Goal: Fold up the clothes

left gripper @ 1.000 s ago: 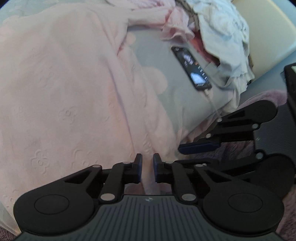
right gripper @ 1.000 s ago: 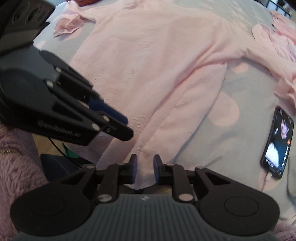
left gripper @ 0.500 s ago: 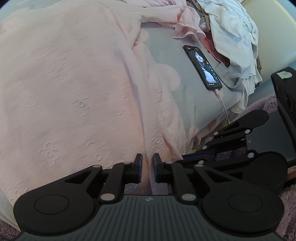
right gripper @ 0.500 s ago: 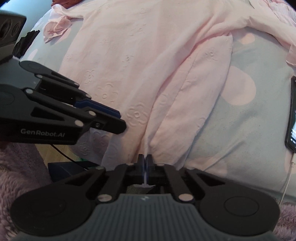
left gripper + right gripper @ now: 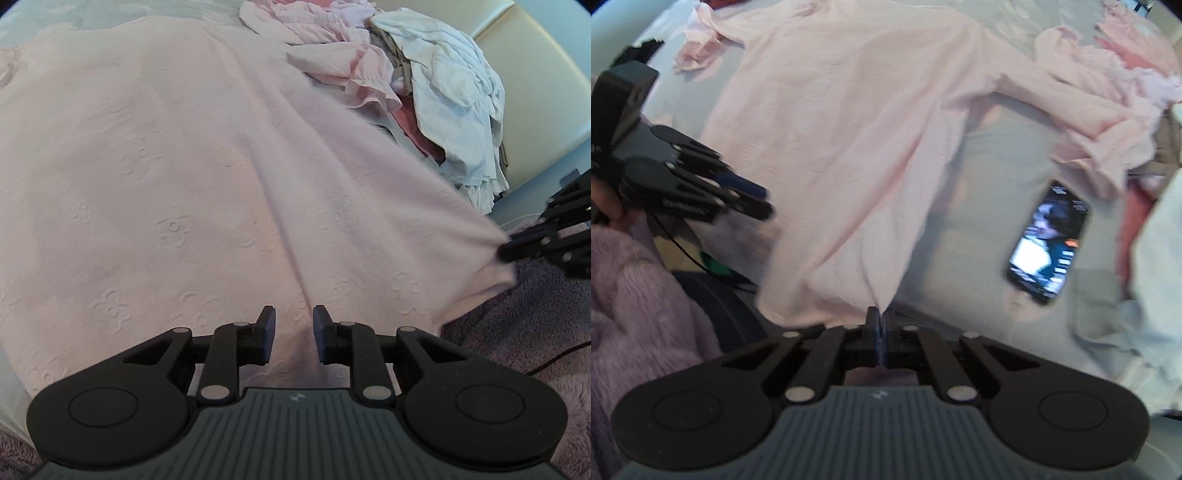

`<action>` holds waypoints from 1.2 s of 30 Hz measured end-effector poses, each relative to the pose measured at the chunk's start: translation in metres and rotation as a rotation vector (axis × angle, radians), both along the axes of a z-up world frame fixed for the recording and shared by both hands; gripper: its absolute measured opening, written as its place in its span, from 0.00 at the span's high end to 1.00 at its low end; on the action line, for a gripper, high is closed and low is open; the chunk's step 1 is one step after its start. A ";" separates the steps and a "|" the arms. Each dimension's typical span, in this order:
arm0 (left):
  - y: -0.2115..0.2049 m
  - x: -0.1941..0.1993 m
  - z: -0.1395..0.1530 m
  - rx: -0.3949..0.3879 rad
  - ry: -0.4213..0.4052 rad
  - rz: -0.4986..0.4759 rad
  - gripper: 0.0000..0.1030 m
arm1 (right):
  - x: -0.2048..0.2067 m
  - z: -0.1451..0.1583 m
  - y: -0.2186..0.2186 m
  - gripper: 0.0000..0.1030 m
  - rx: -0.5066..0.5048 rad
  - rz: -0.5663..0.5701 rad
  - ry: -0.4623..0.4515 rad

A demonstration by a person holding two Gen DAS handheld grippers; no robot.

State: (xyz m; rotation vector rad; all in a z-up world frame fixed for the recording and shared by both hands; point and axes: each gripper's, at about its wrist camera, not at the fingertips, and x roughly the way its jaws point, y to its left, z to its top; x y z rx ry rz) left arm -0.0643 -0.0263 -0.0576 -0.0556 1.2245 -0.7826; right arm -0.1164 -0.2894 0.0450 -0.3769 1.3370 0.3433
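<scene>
A pale pink embossed garment [image 5: 184,166] lies spread over the bed, sleeves out to the far side [image 5: 849,110]. My right gripper [image 5: 880,314] is shut on its near hem corner and holds that corner lifted, the cloth pulled taut. In the left wrist view the right gripper [image 5: 504,254] shows at the right edge with the hem pinched. My left gripper [image 5: 290,317] hovers low over the garment's near edge. Its jaws are opening, with a clear gap and no fold caught between the pads. From the right wrist view the left gripper [image 5: 764,202] sits at the left.
A lit phone [image 5: 1049,240] lies on the grey-blue dotted sheet [image 5: 990,166], right of the garment. A heap of white [image 5: 454,92] and pink ruffled clothes [image 5: 343,70] fills the far right. Purple fluffy fabric [image 5: 635,295] and a dark cable lie by the bed's near edge.
The right gripper closed on the hem corner and lifted it, drawing the cloth up and to the right. The left jaws widened. The raised cloth now hides the phone from the left wrist view.
</scene>
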 end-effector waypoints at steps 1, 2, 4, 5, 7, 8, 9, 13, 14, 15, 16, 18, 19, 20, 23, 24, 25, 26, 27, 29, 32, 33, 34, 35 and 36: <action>0.000 0.000 0.000 -0.001 0.000 0.003 0.82 | 0.001 0.003 -0.008 0.98 -0.038 -0.009 -0.006; 0.000 0.000 0.001 -0.002 0.000 0.005 0.82 | 0.003 0.002 -0.017 0.98 -0.065 -0.026 -0.003; 0.001 -0.001 0.002 0.001 -0.007 0.002 0.81 | 0.009 -0.008 -0.034 0.98 -0.096 -0.068 0.024; 0.001 -0.001 0.003 0.003 -0.011 0.000 0.81 | 0.011 -0.016 -0.042 0.98 -0.112 -0.091 0.042; 0.004 -0.001 0.003 0.011 -0.011 0.014 0.80 | 0.016 -0.035 -0.052 0.98 -0.138 -0.132 0.079; 0.006 -0.001 0.003 0.015 -0.011 0.022 0.79 | 0.017 -0.044 -0.057 0.98 -0.138 -0.149 0.102; 0.008 0.000 0.004 0.020 -0.012 0.034 0.79 | 0.019 -0.052 -0.062 0.98 -0.139 -0.166 0.124; 0.018 0.002 0.007 0.035 -0.022 0.092 0.77 | 0.016 -0.067 -0.066 0.91 -0.161 -0.186 0.125; 0.021 0.003 0.008 0.040 -0.028 0.115 0.76 | 0.015 -0.065 -0.064 0.80 -0.162 -0.179 0.109; 0.024 0.004 0.010 0.046 -0.034 0.138 0.75 | 0.014 -0.061 -0.061 0.74 -0.159 -0.168 0.092; 0.030 0.005 0.011 0.057 -0.039 0.165 0.75 | 0.014 -0.056 -0.057 0.74 -0.155 -0.155 0.071; 0.042 0.005 0.013 0.080 -0.050 0.219 0.71 | 0.015 -0.046 -0.043 0.74 -0.139 -0.116 0.026; 0.049 0.005 0.014 0.093 -0.056 0.249 0.70 | 0.016 -0.043 -0.036 0.74 -0.126 -0.095 0.008; 0.057 0.004 0.015 0.108 -0.059 0.275 0.65 | 0.017 -0.040 -0.028 0.74 -0.109 -0.071 -0.006; 0.080 -0.001 0.018 0.148 -0.069 0.352 0.62 | 0.021 -0.038 0.002 0.74 -0.054 0.011 -0.027; 0.089 -0.002 0.019 0.163 -0.069 0.378 0.61 | 0.021 -0.039 0.012 0.73 -0.042 0.045 -0.033; 0.097 -0.005 0.019 0.178 -0.067 0.407 0.61 | 0.021 -0.040 0.025 0.73 -0.031 0.084 -0.039; 0.104 -0.007 0.019 0.194 -0.064 0.436 0.59 | 0.021 -0.042 0.038 0.73 -0.019 0.123 -0.043; 0.112 -0.009 0.019 0.210 -0.060 0.466 0.57 | 0.023 -0.043 0.050 0.73 -0.001 0.156 -0.044; 0.125 -0.014 0.016 0.243 -0.047 0.507 0.56 | 0.028 -0.046 0.073 0.73 0.041 0.219 -0.044; 0.140 -0.023 0.005 0.242 0.000 0.528 0.56 | 0.037 -0.052 0.104 0.70 0.099 0.300 -0.061; 0.142 -0.027 0.001 0.236 0.015 0.520 0.56 | 0.038 -0.054 0.113 0.68 0.113 0.327 -0.072; 0.141 -0.031 -0.004 0.237 0.024 0.507 0.56 | 0.039 -0.056 0.123 0.67 0.126 0.351 -0.080; 0.138 -0.035 -0.008 0.244 0.028 0.493 0.57 | 0.039 -0.058 0.132 0.67 0.141 0.373 -0.081; 0.134 -0.038 -0.012 0.247 0.029 0.476 0.58 | 0.039 -0.061 0.140 0.67 0.155 0.392 -0.077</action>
